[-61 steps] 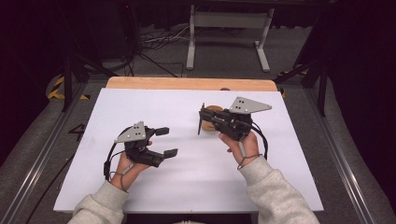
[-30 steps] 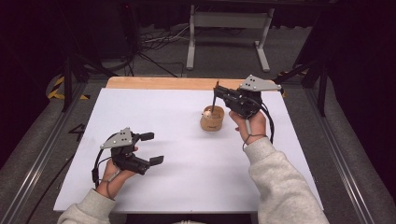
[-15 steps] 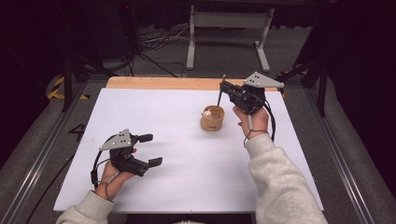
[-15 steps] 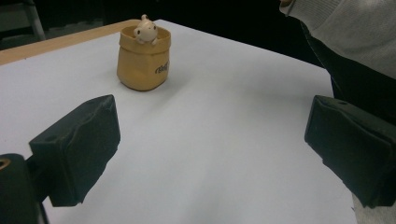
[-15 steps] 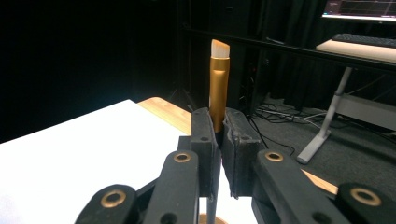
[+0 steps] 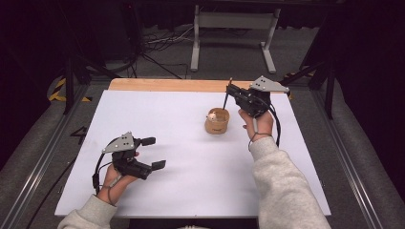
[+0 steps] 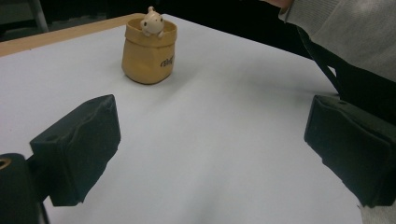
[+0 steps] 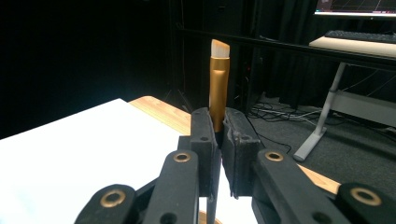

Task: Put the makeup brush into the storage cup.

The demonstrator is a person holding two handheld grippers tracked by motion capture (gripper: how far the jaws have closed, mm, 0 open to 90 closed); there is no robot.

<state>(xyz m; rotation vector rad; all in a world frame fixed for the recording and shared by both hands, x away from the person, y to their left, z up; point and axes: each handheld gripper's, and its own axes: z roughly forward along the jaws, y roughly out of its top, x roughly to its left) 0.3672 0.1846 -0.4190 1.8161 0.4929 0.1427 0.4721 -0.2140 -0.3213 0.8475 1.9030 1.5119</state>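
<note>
A small tan pouch-shaped cup with a pale figurine in it stands on the white table sheet, right of centre. My right gripper hovers just beyond and right of the cup, shut on a thin brush held nearly upright. In the right gripper view the brush shows a gold ferrule and white bristles above the closed right gripper. My left gripper rests open at the near left. From the left gripper view, the cup stands far ahead of the open left gripper.
A wooden table edge runs along the far side. Beyond it are a desk frame and floor cables. The person's grey sleeve crosses the upper right of the left gripper view. A monitor and keyboard sit far off.
My right gripper carried the brush away from me, from near the centre to just past the cup, turning it upright. My left gripper drew back to the near left.
</note>
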